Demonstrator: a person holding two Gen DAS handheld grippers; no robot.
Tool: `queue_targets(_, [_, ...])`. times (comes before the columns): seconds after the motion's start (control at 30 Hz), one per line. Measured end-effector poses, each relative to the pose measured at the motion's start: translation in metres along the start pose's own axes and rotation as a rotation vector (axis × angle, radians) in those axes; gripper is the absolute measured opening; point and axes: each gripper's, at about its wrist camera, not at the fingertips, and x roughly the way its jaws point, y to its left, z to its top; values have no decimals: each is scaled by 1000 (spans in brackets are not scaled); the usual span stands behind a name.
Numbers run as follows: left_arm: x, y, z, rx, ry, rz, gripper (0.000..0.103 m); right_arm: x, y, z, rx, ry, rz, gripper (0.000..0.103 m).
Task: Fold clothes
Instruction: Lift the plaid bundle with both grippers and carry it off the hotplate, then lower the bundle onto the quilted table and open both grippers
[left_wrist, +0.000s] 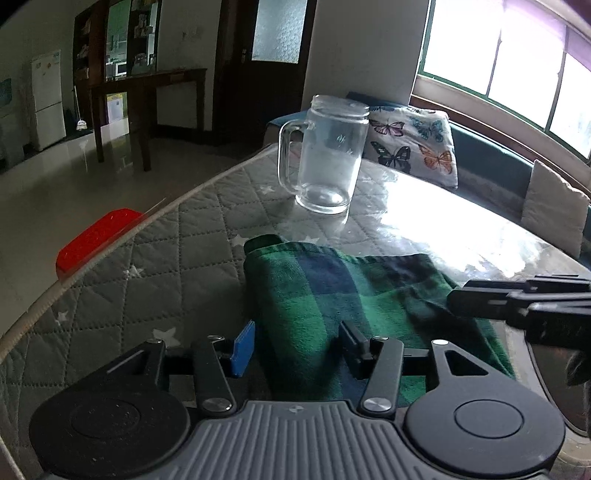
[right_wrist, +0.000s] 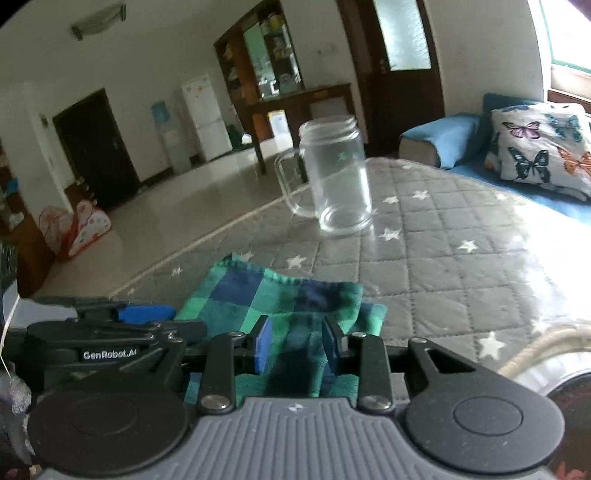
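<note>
A green and blue checked cloth (left_wrist: 354, 291) lies folded on the quilted grey table cover; it also shows in the right wrist view (right_wrist: 288, 299). My left gripper (left_wrist: 297, 347) is open, its fingers standing either side of the cloth's near left edge. My right gripper (right_wrist: 297, 345) is open with a raised fold of the cloth between its fingers; I cannot tell if the pads touch it. The right gripper shows in the left wrist view (left_wrist: 517, 299) at the cloth's right edge. The left gripper shows at the left in the right wrist view (right_wrist: 110, 332).
A clear glass mug (left_wrist: 328, 155) with a handle stands on the table (left_wrist: 129, 280) beyond the cloth, also in the right wrist view (right_wrist: 336, 181). A red object (left_wrist: 96, 240) sits past the table's left edge. A butterfly cushion (left_wrist: 413, 144) lies on a blue bench behind.
</note>
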Motion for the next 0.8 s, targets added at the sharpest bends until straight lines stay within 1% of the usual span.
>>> queue_targets(0.13, [6,-1,0,6,7,1,53,16,-2,-8,-9,47,-20,30])
queue_targets(0.27, [11,1,1,6,16,-2,54,24,-12,-11,15,69,-41,30])
queue_targets(0.43, [14,-1,2,8,18,4,56,23,-12,-5,13,74,-46,30])
queue_targets(0.53, [14,-1,2,8,18,7,58,17,-4,-3,-14,62,-40,31])
queue_targets(0.63, [13,0,1,8,18,11,60,7,7,-3,-52,59,-17,42])
queue_targets(0.7, [10,0,-2,7,17,16,61,-2,16,-7,-86,59,-1,46])
queue_targets(0.77, [8,-1,-1,9,16,20,63,-9,25,-11,-117,68,15,56])
queue_targets(0.8, [7,-1,-2,9,15,21,64,-12,29,-14,-130,72,22,57])
